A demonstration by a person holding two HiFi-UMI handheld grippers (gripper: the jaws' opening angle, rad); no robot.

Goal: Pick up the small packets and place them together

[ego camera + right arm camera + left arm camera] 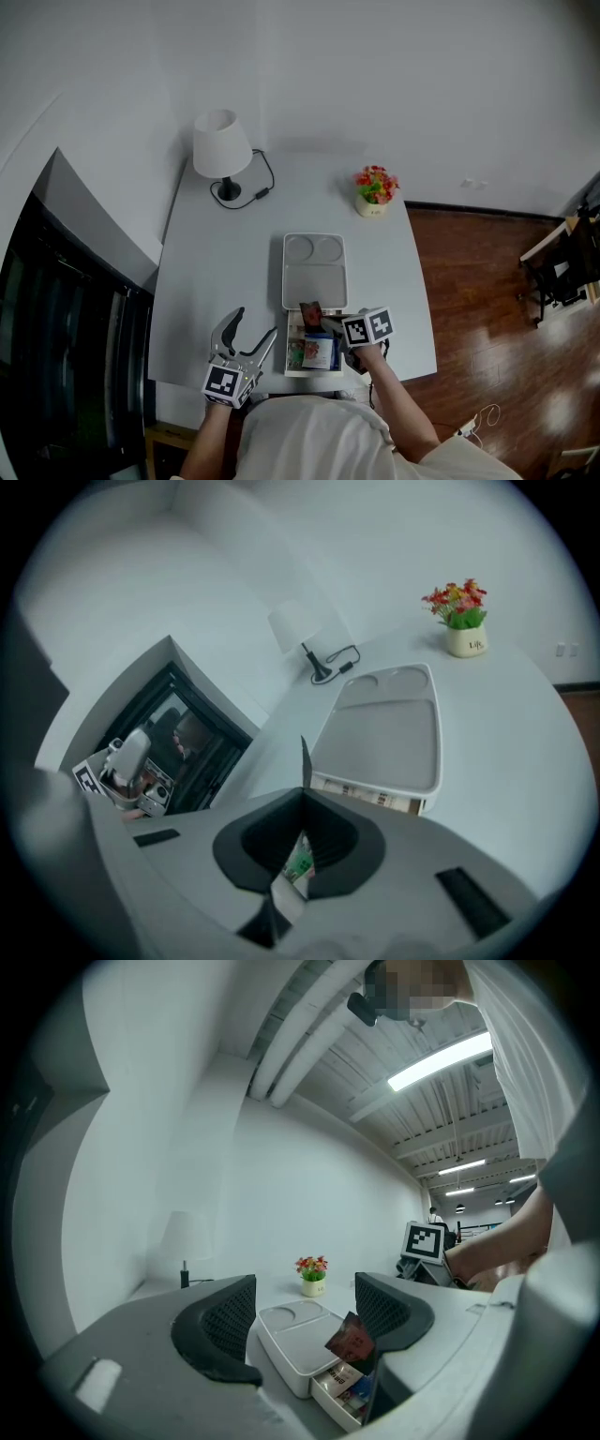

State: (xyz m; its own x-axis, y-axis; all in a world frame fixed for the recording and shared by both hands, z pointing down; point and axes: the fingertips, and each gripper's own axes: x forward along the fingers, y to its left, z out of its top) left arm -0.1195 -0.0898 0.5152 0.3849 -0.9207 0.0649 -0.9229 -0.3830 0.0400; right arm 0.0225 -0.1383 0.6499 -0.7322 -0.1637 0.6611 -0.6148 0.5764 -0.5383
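A white storage box (314,274) lies on the grey table, and its drawer (290,352) is pulled out toward me with several small packets (317,353) inside. My right gripper (325,322) is shut on a red packet (310,314), held just above the drawer's far end. In the right gripper view the packet (305,757) shows edge-on, sticking up from the shut jaws (302,794). My left gripper (247,337) stands open and empty to the left of the drawer. From the left gripper view (307,1314) I see the box (286,1327), the red packet (352,1340) and the drawer (345,1393).
A white lamp (221,142) with a black cord stands at the table's far left. A small flower pot (375,193) sits at the far right. A dark cabinet (66,347) borders the table's left side, and wooden floor (487,309) lies to the right.
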